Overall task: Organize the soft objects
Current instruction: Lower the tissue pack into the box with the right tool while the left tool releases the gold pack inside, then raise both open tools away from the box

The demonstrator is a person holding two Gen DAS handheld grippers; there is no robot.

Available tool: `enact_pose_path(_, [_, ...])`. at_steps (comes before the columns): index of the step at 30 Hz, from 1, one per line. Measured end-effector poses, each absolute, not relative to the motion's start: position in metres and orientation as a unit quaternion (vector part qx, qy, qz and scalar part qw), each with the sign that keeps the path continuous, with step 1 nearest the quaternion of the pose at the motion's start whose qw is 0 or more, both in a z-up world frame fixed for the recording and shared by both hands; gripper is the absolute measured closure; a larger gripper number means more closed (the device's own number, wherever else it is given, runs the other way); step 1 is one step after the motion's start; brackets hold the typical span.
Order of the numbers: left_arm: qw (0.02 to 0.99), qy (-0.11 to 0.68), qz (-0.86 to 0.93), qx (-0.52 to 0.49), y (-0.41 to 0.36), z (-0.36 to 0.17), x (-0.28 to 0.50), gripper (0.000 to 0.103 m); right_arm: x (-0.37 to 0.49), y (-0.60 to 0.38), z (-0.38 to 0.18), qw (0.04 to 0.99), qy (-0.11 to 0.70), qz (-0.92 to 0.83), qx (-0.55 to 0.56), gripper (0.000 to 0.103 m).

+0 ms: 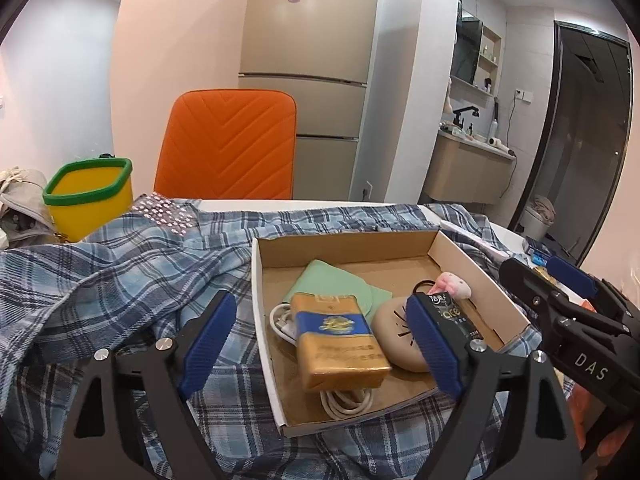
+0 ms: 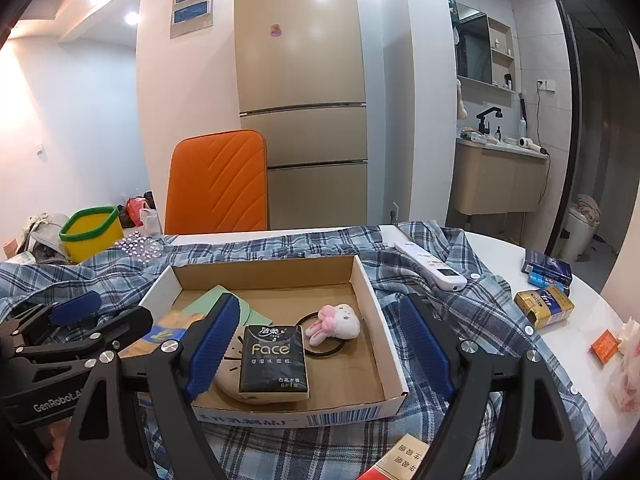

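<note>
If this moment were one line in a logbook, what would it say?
left gripper open | right gripper open | both over cardboard box | tissue pack inside, unheld

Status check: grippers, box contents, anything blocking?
Left gripper and right gripper open, empty. Tissue pack and bunny plush in cardboard box. Nothing blocking.
</note>
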State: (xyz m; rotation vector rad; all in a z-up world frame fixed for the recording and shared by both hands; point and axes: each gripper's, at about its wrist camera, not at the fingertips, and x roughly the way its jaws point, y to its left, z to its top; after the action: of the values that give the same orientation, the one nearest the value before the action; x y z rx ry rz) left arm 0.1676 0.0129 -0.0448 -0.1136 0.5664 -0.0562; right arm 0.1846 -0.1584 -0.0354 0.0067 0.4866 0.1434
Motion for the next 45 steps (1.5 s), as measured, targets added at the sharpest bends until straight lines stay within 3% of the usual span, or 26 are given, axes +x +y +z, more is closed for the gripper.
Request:
enact_pose_path(20, [0.988,0.154,-0.016,-0.027,0.01,0.002,0.113,0.012,0.164,-0.172,-0.017,0.974,0.208,0.079,0.036,0.018])
enact_pose_path(22, [0.99,0.136,-0.011,-0.026,0.01,0.009,0.102,0.007,0.155,-0.176,-0.008,0.977,0.194,0.082,0.034,0.018])
enact_pose_path(24, [0.993,0.11,-0.013,-0.027,0.01,0.016,0.09,0.0,0.145,-0.177,0.001,0.982,0.173,0.077,0.022,0.017])
enact_pose_path(28, [0.996,0.074,-0.021,-0.033,0.007,0.026,0.069,0.0,0.121,-0.183,0.014,0.987,0.138,0.073,0.018,0.008])
enact_pose_path(29, [0.997,0.067,-0.021,-0.034,0.007,0.028,0.065,0.0,0.117,-0.185,0.015,0.988,0.134,0.074,0.02,0.001])
enact_pose_path(37, [1.0,-0.003,0.008,-0.014,0.0,0.024,0.025,0.0,0.072,-0.195,0.018,0.996,0.063,0.057,-0.013,0.0])
enact_pose_path(45, [1.0,0.002,-0.002,-0.016,-0.004,0.005,0.01,0.0,0.047,-0.197,0.008,0.996,0.053,0.065,-0.025,0.0])
